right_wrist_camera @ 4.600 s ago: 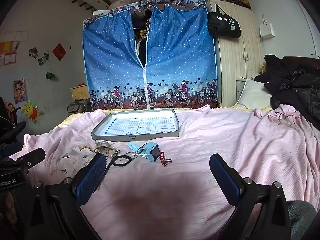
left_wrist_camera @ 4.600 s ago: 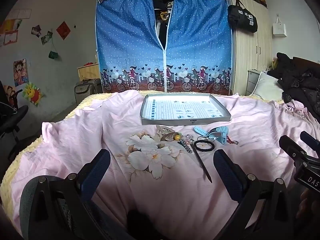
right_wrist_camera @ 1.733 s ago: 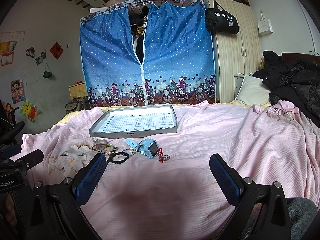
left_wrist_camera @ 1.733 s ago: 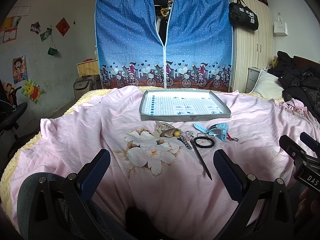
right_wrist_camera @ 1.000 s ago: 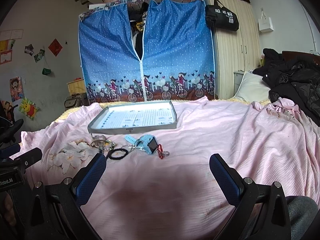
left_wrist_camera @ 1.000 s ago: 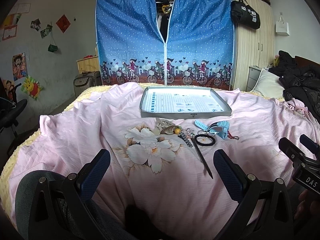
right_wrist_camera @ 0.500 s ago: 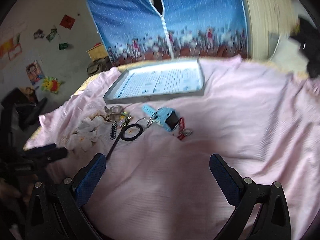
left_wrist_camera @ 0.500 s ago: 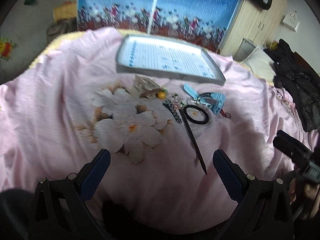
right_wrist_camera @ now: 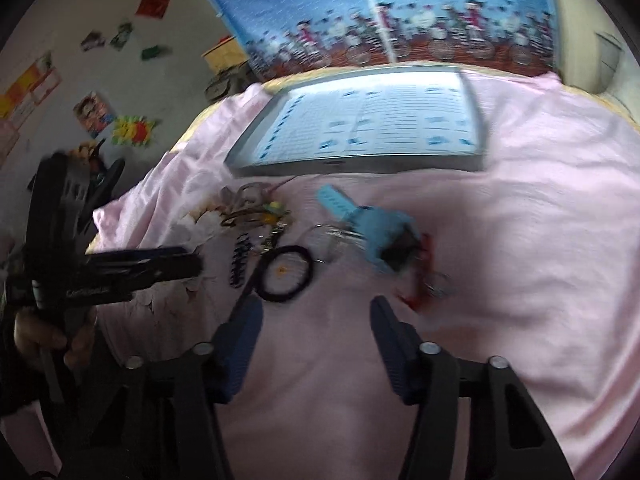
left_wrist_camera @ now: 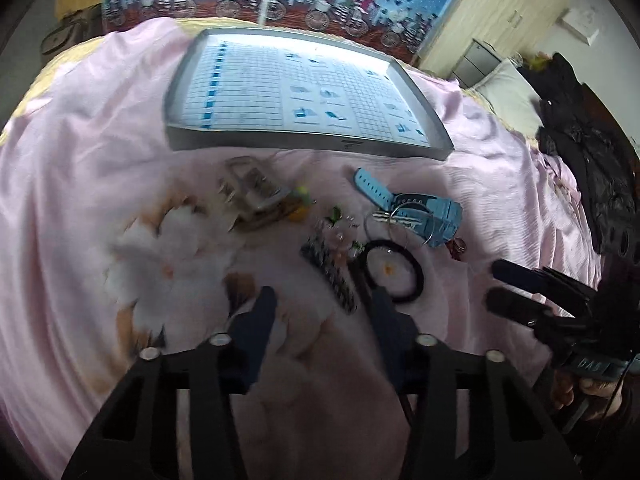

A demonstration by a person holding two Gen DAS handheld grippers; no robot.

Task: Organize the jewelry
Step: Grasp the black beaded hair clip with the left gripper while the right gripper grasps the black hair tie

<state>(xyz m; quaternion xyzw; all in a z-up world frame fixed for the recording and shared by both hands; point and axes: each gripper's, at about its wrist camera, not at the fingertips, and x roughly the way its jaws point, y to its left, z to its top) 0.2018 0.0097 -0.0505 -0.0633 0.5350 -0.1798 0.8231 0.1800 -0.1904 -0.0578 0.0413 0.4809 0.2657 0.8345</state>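
A pile of jewelry lies on the pink bedsheet in front of a grey tray. In it are a blue watch, a black hair tie, a striped hair clip, a clear hair claw and a small red piece. My left gripper is open just short of the striped clip, and its right finger covers part of a thin black stick. My right gripper is open just below the hair tie and the watch. Neither holds anything.
The tray's printed grid floor holds nothing. Dark clothes and a pillow lie at the bed's right side. A blue zip wardrobe stands behind the bed. Bare pink sheet spreads right of the pile. Each gripper shows in the other's view.
Both grippers have dropped and moved forward, from far back over the bed to close above the jewelry pile. Their fingers now stand closer together than before.
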